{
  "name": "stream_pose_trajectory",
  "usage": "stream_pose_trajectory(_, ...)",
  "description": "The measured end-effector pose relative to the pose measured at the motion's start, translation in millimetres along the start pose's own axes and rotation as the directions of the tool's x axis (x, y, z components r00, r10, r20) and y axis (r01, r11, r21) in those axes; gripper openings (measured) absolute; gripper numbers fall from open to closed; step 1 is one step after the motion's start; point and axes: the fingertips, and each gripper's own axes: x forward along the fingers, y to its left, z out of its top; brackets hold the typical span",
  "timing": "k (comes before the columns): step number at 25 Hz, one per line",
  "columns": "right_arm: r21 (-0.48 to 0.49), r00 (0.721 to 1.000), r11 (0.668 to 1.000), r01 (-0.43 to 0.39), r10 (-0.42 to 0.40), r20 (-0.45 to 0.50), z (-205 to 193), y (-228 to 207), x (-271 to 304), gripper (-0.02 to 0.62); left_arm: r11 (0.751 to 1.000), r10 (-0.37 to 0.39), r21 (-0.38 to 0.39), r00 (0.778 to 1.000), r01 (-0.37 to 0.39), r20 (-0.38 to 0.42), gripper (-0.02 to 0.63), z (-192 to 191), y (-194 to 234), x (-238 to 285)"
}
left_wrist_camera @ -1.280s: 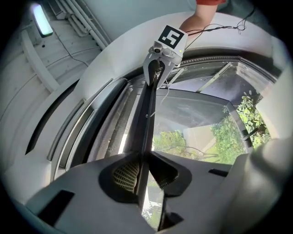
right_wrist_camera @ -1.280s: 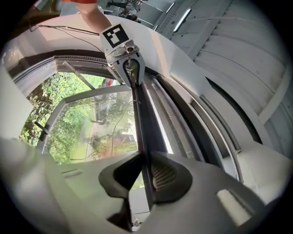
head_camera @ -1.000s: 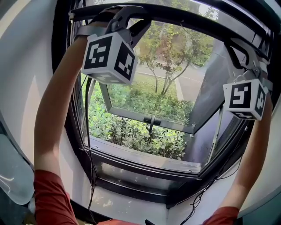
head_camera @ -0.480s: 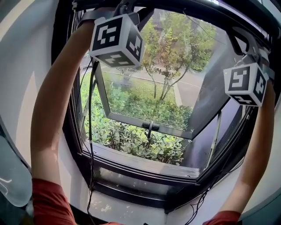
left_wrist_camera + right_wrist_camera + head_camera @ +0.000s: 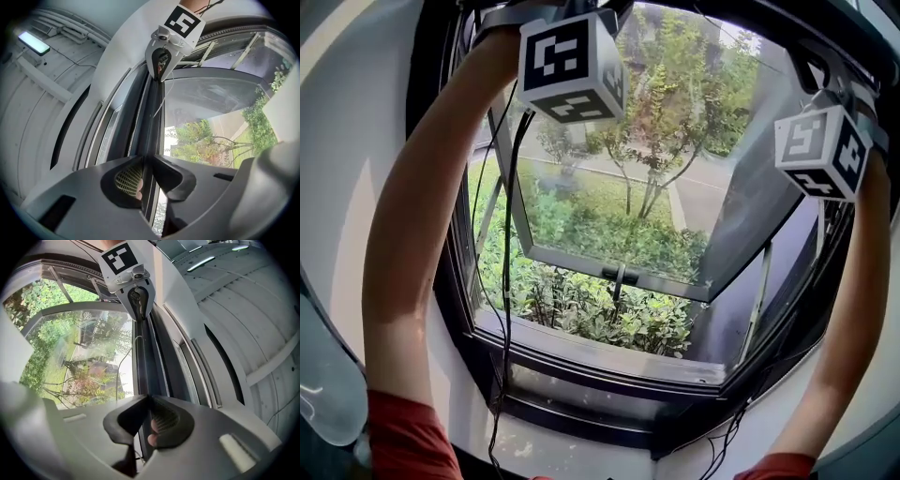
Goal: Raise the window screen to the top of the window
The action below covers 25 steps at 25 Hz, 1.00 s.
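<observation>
left gripper (image 5: 146, 161) is pinching the screen bar (image 5: 152, 112), jaws nearly together with the thin bar clamped between them. right gripper (image 5: 147, 404) is gripping the same bar further along; its jaws have just been closing tighter on it. bar is sitting high, just beside the top frame (image 5: 187, 362). risks, as i'm judging them: one end leading would be racking the bar and jamming it; the thin edge slipping out of a pinch would be letting it drop.
</observation>
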Motion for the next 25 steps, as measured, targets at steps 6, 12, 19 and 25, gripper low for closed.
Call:
stream_pose_trajectory(6, -0.007, 0.999, 1.0, 0.028, -0.028, -0.018, -1.0, -11.7, 9.3, 0.04, 0.997, 0.071, -0.01, 0.997, -0.071, -0.004, 0.072, 1.1, 12.4, 8.3)
stream_pose_trajectory(12, -0.036, 0.999, 0.999, 0.025, -0.026, -0.029, -1.9, -16.8, 14.2, 0.044, 0.997, 0.076, 0.013, 0.997, -0.076, -0.019, 0.072, 1.7, 15.7, 11.2)
stream_pose_trajectory(19, -0.021, 0.999, 0.999, 0.035, -0.035, -0.033, -3.3, -19.2, 12.9, 0.044, 0.995, 0.103, -0.008, 0.994, -0.103, -0.022, 0.074, 4.4, 18.7, 10.3)
stream_pose_trajectory(25, 0.005, 0.999, 1.0, 0.025, -0.025, -0.047, -1.8, -18.4, 9.0, 0.058, 0.99, 0.135, -0.039, 0.99, -0.137, -0.047, 0.074, 4.9, 17.7, 6.9)
